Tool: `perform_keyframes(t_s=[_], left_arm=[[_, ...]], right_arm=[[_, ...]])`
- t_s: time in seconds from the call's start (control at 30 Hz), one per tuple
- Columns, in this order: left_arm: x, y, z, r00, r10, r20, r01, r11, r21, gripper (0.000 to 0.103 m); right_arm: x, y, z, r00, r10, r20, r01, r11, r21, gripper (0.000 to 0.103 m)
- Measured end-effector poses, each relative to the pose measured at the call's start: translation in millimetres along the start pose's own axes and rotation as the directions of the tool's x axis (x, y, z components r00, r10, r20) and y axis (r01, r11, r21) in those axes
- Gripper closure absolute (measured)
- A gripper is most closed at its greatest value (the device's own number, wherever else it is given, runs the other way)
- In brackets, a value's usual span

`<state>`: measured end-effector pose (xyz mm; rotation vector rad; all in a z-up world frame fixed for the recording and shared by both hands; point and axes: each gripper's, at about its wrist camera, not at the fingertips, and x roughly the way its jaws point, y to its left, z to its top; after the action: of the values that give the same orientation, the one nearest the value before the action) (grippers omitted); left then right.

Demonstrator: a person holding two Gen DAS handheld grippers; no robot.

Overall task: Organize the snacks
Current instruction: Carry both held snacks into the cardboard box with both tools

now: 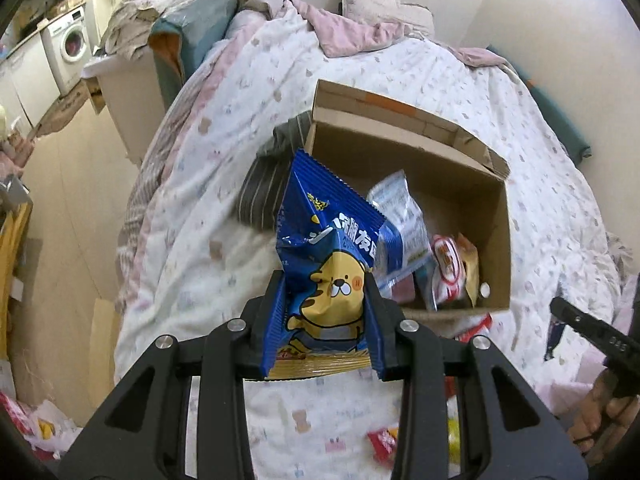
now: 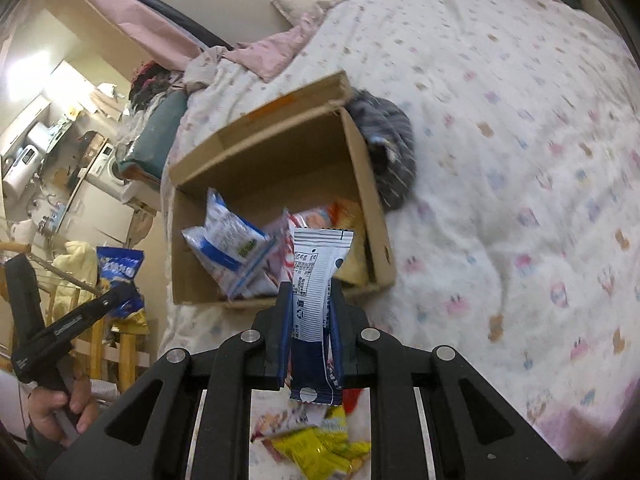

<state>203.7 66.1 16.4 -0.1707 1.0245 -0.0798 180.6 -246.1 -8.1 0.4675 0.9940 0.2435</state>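
- Left wrist view: the left gripper (image 1: 325,280) pinches a blue snack packet (image 1: 324,248) printed with a yellow cartoon animal; both black fingers press on its sides and the packet stands up between them, above the patterned bedspread (image 1: 400,72).
- Past the packet, an open cardboard box (image 1: 460,184) sits on the bedspread, tilted so its opening faces the camera. Inside lie a white-and-blue pouch (image 1: 400,216) and a red-and-white packet (image 1: 450,268), both towards the lower right corner of the box.
- A dark striped cloth (image 1: 264,188) lies bunched just beside the box's left wall.
- At the right edge, part of the right gripper (image 1: 592,328) shows, with a hand (image 1: 600,420) below it; from here its jaws cannot be read.
- More small wrappers lie on the bedspread below the left gripper.
- Right wrist view: the right gripper (image 2: 310,284) is clamped on a narrow white-and-navy sachet (image 2: 316,272), which stands upright between the fingers, its top edge in front of the box's opening.
- The cardboard box (image 2: 360,152) holds the white-and-blue pouch (image 2: 228,236) and some orange and red packets.
- Yellow wrappers (image 2: 320,444) lie on the bedspread beneath the gripper.
- At the left, the other gripper (image 2: 120,292) holds the blue packet (image 2: 120,264), gripped by a hand (image 2: 60,404).
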Motion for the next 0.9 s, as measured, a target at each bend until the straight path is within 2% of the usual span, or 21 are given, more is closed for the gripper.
perform_keyframes(t_s=[0.13, 0.23, 0.37, 0.47, 0.6, 0.7, 0.77, 0.8, 0.87, 0.9], left_arm=[[17, -4, 13, 1.0, 0.003, -0.011, -0.003, 1.0, -0.009, 0.071], [26, -7, 16, 0.999, -0.026, -0.03, 0.025, 0.999, -0.031, 0.071], [45, -15, 21, 0.999, 0.005, -0.041, -0.005, 1.0, -0.005, 0.071], [70, -12, 24, 0.994, -0.015, -0.109, 0.008, 0.998, -0.063, 0.071], [92, -17, 28, 0.987, -0.033, -0.156, 0.023, 0.997, -0.07, 0.071], [105, -23, 35, 0.977, -0.113, -0.181, 0.097, 0.991, -0.094, 0.071], [118, -34, 41, 0.956, -0.179, -0.233, 0.165, 0.983, -0.08, 0.071], [121, -39, 42, 0.95, -0.206, -0.233, 0.189, 0.977, -0.095, 0.071], [120, -47, 46, 0.949, -0.225, -0.219, 0.214, 0.974, -0.075, 0.071], [116, -51, 49, 0.957, -0.218, -0.192, 0.212, 0.976, -0.054, 0.071]], right_arm=[[11, 3, 21, 1.0, 0.004, -0.001, -0.004, 1.0, -0.001, 0.086], [21, 4, 34, 1.0, 0.003, 0.002, -0.003, 1.0, -0.007, 0.086], [39, 7, 51, 1.0, 0.016, -0.003, -0.016, 1.0, 0.003, 0.086], [50, 11, 61, 1.0, 0.022, 0.001, -0.022, 1.0, 0.0, 0.086], [68, 14, 70, 1.0, 0.006, -0.01, -0.006, 1.0, -0.022, 0.086], [80, 9, 75, 1.0, 0.004, -0.022, -0.004, 1.0, -0.014, 0.086], [86, 5, 77, 1.0, 0.003, -0.03, -0.003, 1.0, -0.005, 0.086], [88, 3, 78, 0.999, 0.003, -0.032, -0.003, 1.0, -0.002, 0.086], [92, 1, 78, 0.999, -0.002, -0.033, 0.001, 1.0, -0.005, 0.086], [94, 0, 78, 0.999, -0.002, -0.033, 0.002, 1.0, -0.005, 0.086]])
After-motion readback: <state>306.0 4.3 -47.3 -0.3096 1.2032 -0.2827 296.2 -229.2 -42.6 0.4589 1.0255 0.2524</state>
